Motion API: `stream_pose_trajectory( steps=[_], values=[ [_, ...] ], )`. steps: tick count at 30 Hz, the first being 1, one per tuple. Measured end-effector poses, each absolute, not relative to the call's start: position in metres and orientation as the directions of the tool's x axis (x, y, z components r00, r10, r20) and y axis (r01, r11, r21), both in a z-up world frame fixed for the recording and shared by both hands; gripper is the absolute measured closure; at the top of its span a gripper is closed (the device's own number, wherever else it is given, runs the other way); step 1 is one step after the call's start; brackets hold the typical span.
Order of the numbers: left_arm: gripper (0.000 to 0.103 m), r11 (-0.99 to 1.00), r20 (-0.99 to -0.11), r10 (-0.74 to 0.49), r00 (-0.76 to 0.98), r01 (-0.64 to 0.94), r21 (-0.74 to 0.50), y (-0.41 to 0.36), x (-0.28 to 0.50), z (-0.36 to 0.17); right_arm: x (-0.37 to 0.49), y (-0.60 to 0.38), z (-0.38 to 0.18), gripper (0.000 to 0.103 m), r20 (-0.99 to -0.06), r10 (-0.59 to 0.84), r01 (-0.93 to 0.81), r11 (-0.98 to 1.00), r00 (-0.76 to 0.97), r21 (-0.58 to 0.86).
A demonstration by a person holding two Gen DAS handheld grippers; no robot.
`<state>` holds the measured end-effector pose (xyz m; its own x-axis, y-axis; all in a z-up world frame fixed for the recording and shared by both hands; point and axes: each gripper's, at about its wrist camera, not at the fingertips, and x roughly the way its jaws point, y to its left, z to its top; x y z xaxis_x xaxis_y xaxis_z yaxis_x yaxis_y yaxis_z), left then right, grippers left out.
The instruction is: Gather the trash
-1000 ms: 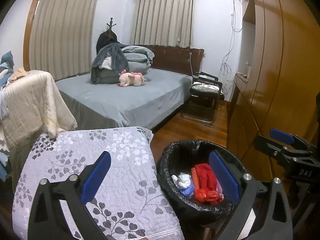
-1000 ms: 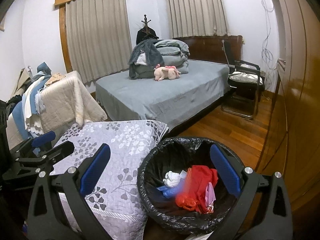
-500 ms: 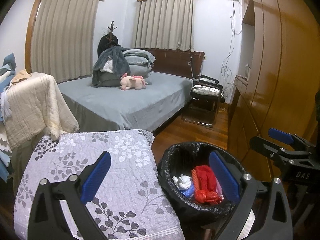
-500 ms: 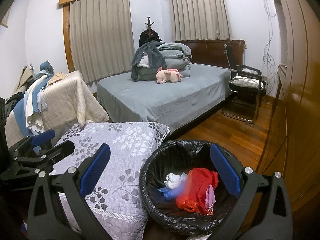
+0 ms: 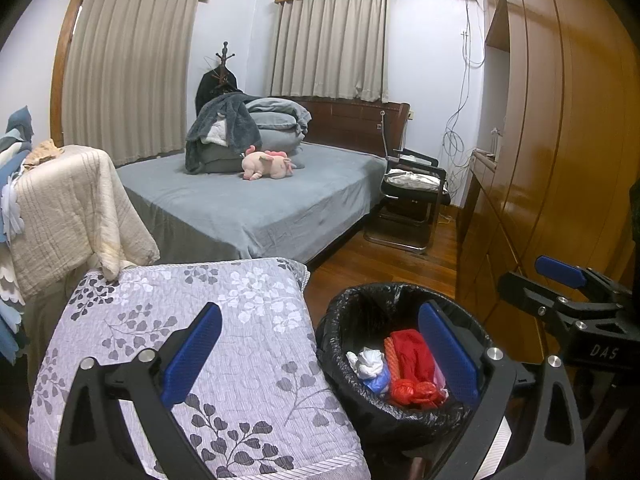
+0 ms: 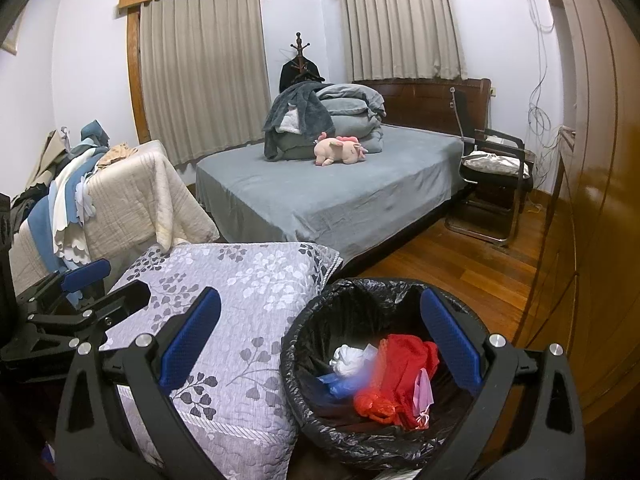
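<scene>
A bin lined with a black bag (image 5: pixel 360 300) (image 6: pixel 320 320) stands on the wooden floor beside a quilt-covered surface. Inside lie red plastic trash (image 5: pixel 412 360) (image 6: pixel 400 364), a white crumpled wad (image 5: pixel 370 362) (image 6: pixel 346 358) and a blue piece (image 6: pixel 336 384). My left gripper (image 5: pixel 320 350) is open and empty, held above the quilt and the bin's near rim. My right gripper (image 6: pixel 320 344) is open and empty above the bin. The right gripper's arm shows at the right edge of the left wrist view (image 5: pixel 568 304); the left gripper's arm shows at the left edge of the right wrist view (image 6: pixel 72 308).
A grey floral quilt (image 5: pixel 208 340) (image 6: pixel 240 292) lies left of the bin. A beige blanket pile (image 5: pixel 68 208) stands further left. A grey bed (image 5: pixel 260 200) with a pink plush toy (image 5: pixel 266 164), a black chair (image 5: pixel 416 200) and a wooden wardrobe (image 5: pixel 560 160) stand beyond.
Both wrist views have tilted slightly upward and drawn back a little from the bin. Both grippers stay open and empty, and the trash in the bin has not moved.
</scene>
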<state>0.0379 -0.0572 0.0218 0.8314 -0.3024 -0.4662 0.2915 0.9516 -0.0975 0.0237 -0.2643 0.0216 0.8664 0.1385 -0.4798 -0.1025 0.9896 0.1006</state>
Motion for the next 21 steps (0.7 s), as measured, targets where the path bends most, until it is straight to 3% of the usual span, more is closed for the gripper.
stream_pose_trajectory(
  steps=[21],
  values=[
    [0.006,0.952,-0.467,-0.302,0.831,0.291,-0.097,-0.0573,0.0374,0.0217,0.0238,-0.2634,0.0217,0.006,-0.479,0.137,-0.102,0.99,0.867,0.098]
  ],
)
